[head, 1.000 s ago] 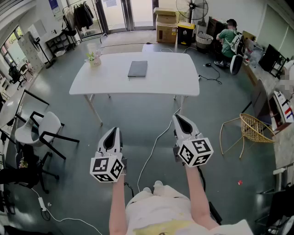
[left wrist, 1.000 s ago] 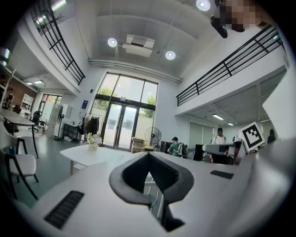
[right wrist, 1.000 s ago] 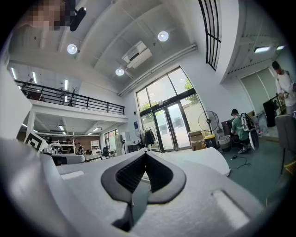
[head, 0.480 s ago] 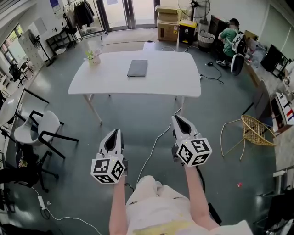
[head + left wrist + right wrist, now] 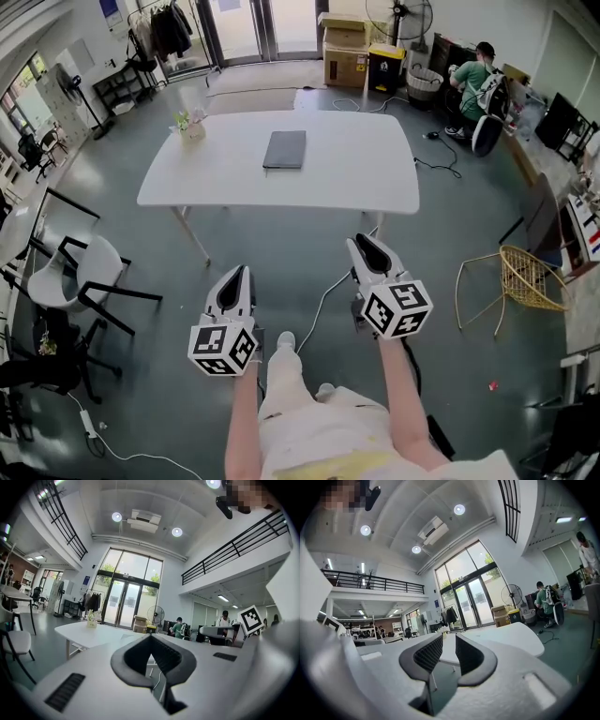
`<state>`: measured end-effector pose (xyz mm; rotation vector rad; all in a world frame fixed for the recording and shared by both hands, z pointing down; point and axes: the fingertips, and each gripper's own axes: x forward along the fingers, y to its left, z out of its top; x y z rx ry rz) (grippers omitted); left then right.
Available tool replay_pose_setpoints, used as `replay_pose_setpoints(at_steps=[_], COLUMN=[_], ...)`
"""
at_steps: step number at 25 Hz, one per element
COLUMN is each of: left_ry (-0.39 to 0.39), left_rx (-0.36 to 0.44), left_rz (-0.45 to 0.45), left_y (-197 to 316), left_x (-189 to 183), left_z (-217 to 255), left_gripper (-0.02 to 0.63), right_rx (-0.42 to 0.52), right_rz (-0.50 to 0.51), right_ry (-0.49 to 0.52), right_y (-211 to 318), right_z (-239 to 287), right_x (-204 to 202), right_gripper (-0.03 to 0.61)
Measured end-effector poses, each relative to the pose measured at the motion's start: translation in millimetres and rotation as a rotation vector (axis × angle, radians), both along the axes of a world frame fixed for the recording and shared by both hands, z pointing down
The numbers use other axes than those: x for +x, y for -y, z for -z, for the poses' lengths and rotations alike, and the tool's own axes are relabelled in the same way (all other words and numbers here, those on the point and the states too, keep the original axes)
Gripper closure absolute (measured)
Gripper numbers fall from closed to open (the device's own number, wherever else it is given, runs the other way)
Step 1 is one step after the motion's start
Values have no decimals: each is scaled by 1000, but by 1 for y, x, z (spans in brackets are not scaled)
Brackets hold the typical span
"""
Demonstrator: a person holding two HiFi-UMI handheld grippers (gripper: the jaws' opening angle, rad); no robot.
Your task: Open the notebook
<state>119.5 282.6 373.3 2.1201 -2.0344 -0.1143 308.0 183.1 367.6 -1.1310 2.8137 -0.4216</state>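
Note:
A dark grey notebook [image 5: 284, 150] lies closed on the white table [image 5: 347, 164], far ahead of both grippers. In the head view my left gripper [image 5: 241, 269] and right gripper [image 5: 358, 240] are held out level over the floor, well short of the table's near edge. The left gripper [image 5: 151, 637] has its fingertips touching and nothing in them. The right gripper [image 5: 449, 641] shows a narrow gap between its pads; its jaws are opening with nothing between them. The table [image 5: 511, 634] fills the background past the right jaws.
A small potted plant [image 5: 192, 124] stands on the table's far left corner. Black-and-white chairs [image 5: 94, 272] are at the left, a wicker chair [image 5: 525, 277] at the right. A white cable [image 5: 323, 300] runs across the floor. A seated person [image 5: 478, 75] and cardboard boxes [image 5: 345, 56] are behind the table.
The person has stepped towards the table, so it sits lower and larger in the head view. One leg has swung forward between the grippers, which keep their places in the picture.

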Motion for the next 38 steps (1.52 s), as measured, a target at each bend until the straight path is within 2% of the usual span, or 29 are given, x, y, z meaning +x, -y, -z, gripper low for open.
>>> replay_pose_setpoints(at_steps=[8, 25, 32, 38], left_ry=[-13, -42, -56, -78], left_rx=[-22, -84, -112, -149], left_rz=[-45, -173, -216, -247], left_y=[68, 203, 242, 264], left_x=[-44, -138, -160, -161], left_z=[-10, -33, -50, -65], left_gripper=[615, 615, 615, 615], right_rx=[-27, -99, -122, -161], right_rz=[-44, -159, -206, -222], right_ry=[-4, -7, -2, 11], right_y=[61, 178, 211, 231], right_z=[-12, -34, -45, -56], right_x=[-44, -133, -153, -159], right_gripper=[474, 449, 449, 449])
